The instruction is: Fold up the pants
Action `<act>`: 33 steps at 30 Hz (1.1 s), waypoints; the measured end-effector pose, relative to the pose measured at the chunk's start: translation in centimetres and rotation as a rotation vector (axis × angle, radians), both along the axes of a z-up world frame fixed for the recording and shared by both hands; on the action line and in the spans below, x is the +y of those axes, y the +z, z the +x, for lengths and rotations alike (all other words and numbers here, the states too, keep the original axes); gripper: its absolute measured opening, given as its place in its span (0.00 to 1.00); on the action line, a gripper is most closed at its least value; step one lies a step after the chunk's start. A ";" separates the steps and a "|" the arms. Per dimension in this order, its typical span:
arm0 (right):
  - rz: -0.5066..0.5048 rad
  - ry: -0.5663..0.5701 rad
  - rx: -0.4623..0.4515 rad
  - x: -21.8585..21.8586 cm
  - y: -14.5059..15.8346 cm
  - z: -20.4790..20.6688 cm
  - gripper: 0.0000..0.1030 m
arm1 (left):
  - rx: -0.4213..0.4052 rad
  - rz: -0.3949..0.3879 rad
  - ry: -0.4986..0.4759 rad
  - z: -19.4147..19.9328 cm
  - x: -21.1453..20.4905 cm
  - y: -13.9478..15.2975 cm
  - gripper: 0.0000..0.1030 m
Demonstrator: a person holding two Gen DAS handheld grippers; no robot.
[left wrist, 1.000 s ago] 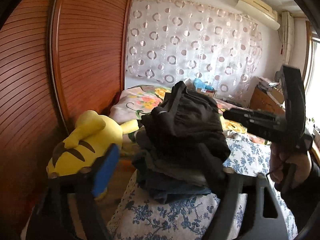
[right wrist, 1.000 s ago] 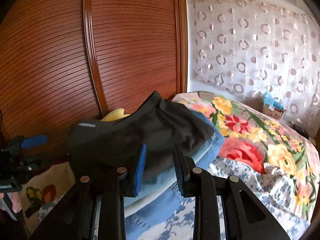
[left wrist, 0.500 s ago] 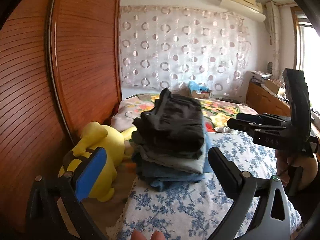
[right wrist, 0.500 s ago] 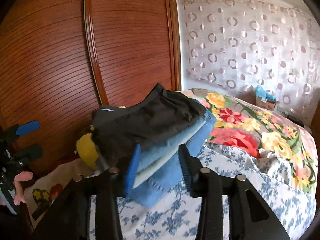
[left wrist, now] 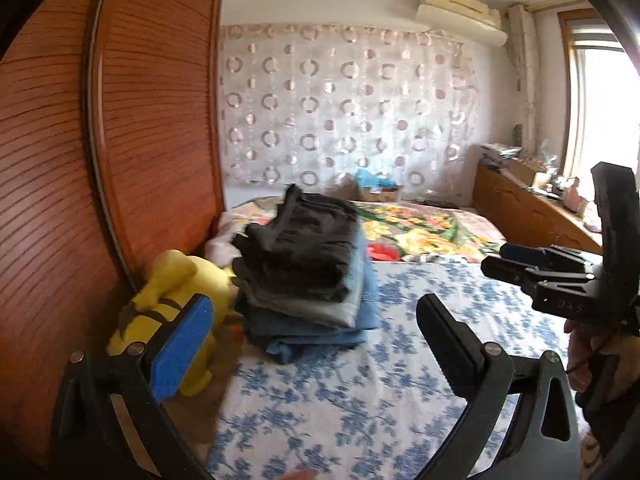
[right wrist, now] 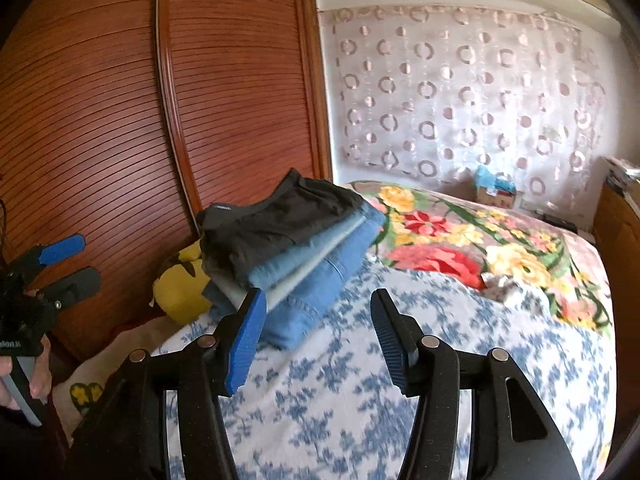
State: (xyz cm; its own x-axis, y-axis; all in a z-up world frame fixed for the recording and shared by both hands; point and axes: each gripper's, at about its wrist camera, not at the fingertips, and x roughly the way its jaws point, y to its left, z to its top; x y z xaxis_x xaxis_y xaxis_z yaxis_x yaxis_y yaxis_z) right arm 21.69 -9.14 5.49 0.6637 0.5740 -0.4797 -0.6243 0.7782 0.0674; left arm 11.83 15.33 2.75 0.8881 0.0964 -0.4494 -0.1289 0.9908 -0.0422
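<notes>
Bedroom with a bed (left wrist: 400, 392) under a white sheet printed with blue flowers, seen from both wrist cameras. Left gripper (left wrist: 312, 336): jaws spread wide and released, nothing between them; one finger carries a blue ribbed pad (left wrist: 182, 346), the other shows its black back. Right gripper (right wrist: 318, 340): jaws opening, both blue ribbed pads facing each other, nothing between them, only the sheet beyond. Each gripper is held by a hand; the right hand (left wrist: 588, 356) shows at the right edge of the left view, the left hand (right wrist: 24, 376) at the left edge of the right view.

Beyond the jaws, at the left side of the bed, lies a stack of folded pants: black pants (right wrist: 276, 228) on top, soft and slightly rumpled, with a small label at the waistband; below them a pale blue-grey layer and blue denim (right wrist: 320, 292) with visible stitching. How many garments the stack holds cannot be told for certain. One yellow plush toy (left wrist: 176, 312) lies just left of the stack, against a ribbed red-brown wooden wardrobe (right wrist: 120, 120). Farther off, a floral quilt (right wrist: 460, 236) covers the bed; a sheer curtain with ring pattern (left wrist: 344, 108) hangs on the far wall, below one air conditioner (left wrist: 456, 12).
</notes>
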 end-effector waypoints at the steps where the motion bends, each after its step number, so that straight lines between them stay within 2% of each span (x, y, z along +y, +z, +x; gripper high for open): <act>1: -0.002 -0.011 -0.001 -0.2 0.1 -0.5 0.55 | -0.001 -0.004 -0.012 -0.2 -0.4 0.0 0.99; 14: -0.006 -0.135 -0.045 -3.9 1.4 -9.6 0.56 | 0.000 -0.010 -0.120 -2.7 -5.7 -0.2 0.99; 21: -0.001 -0.215 -0.060 -5.4 1.6 -14.2 0.69 | 0.006 0.005 -0.174 -4.6 -8.7 -0.4 0.99; 29: 0.015 -0.279 -0.038 -6.8 1.3 -18.1 0.69 | 0.026 -0.001 -0.218 -5.7 -11.7 -1.0 0.99; 33: 0.020 -0.332 -0.045 -7.8 1.9 -20.0 0.69 | 0.014 0.003 -0.241 -6.2 -13.0 -0.4 0.99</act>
State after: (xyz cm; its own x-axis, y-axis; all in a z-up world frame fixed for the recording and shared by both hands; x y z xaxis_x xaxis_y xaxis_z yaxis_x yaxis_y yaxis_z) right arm 1.73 -16.93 7.37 0.8365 0.3316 -0.4363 -0.3394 0.9386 0.0626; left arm 5.68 2.33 2.35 0.8792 -0.1163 -0.4620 0.1110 0.9931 -0.0387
